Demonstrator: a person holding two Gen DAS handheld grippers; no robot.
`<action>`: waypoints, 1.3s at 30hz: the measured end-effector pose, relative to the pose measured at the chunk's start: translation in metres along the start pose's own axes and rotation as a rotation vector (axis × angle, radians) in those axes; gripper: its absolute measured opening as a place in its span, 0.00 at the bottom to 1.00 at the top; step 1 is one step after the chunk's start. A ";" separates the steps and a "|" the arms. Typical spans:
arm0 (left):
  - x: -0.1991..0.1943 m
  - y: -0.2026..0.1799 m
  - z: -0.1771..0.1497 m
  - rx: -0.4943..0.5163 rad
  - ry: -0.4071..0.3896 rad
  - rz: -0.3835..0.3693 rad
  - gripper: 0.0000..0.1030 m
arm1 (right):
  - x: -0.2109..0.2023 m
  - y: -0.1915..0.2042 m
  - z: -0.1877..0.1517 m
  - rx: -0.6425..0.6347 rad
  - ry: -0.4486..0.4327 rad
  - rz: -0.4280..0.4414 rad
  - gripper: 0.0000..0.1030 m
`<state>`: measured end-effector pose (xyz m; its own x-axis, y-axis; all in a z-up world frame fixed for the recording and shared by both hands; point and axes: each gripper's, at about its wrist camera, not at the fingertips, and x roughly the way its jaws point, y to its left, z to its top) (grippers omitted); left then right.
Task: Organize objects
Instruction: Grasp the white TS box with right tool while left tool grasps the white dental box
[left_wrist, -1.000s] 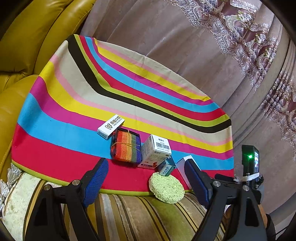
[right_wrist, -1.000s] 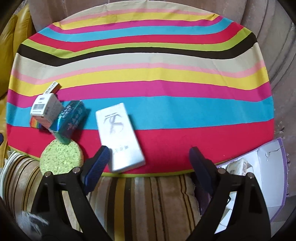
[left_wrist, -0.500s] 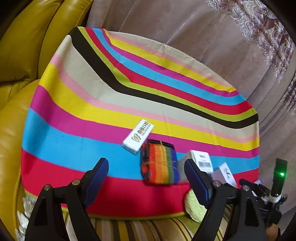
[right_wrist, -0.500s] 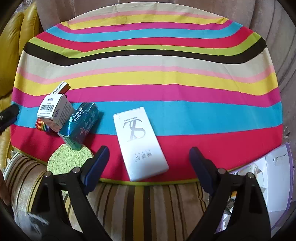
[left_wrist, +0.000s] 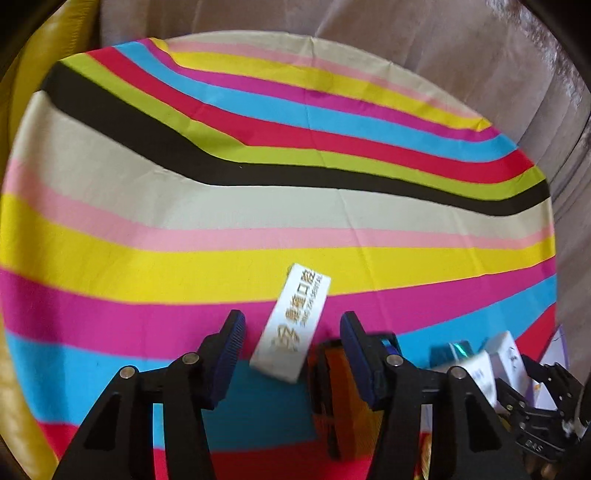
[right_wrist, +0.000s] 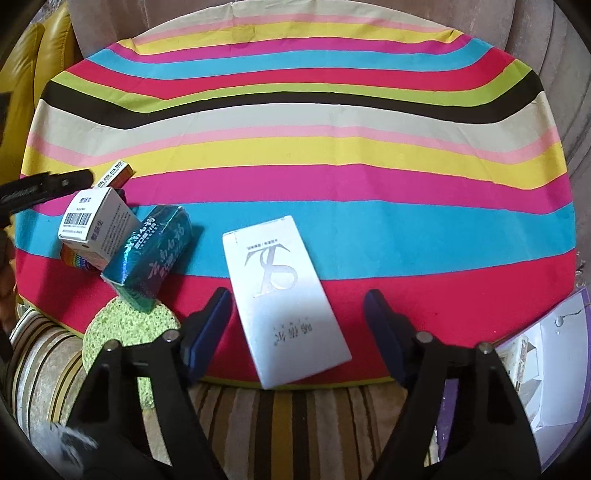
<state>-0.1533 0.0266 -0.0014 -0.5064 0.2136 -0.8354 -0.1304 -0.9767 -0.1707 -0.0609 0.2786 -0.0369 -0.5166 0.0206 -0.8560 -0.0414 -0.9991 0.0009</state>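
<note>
My left gripper (left_wrist: 291, 339) is open, its jaws either side of a long white box with gold lettering (left_wrist: 291, 325) on the striped cloth (left_wrist: 258, 206). A rainbow pouch (left_wrist: 332, 398) lies just behind the right finger. My right gripper (right_wrist: 297, 321) is open around the near end of a flat white box marked TS (right_wrist: 284, 291). To its left lie a teal box (right_wrist: 151, 254), a white barcode box (right_wrist: 96, 225) and a green sponge (right_wrist: 125, 332).
A purple-edged open box (right_wrist: 554, 369) with items inside stands at the right, off the cloth. A yellow leather sofa (right_wrist: 22, 92) is at the left. A striped carpet (right_wrist: 295, 424) lies below the cloth's near edge. Curtains hang behind.
My left gripper has moved forward and right, bringing the gold-lettered box between its jaws. My right gripper has shifted left and forward so the TS box lies between its jaws.
</note>
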 end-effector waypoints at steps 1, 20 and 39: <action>0.007 -0.001 0.004 0.010 0.017 0.013 0.53 | 0.000 -0.001 0.000 0.004 -0.001 0.003 0.73; 0.001 0.013 -0.003 -0.012 -0.028 0.143 0.31 | 0.007 -0.002 -0.001 0.025 0.012 0.061 0.45; -0.113 -0.057 -0.078 -0.075 -0.208 -0.019 0.31 | -0.034 -0.018 -0.015 0.075 -0.089 0.084 0.45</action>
<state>-0.0225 0.0561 0.0619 -0.6705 0.2241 -0.7072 -0.0815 -0.9698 -0.2301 -0.0296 0.2955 -0.0159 -0.5943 -0.0569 -0.8022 -0.0568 -0.9920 0.1125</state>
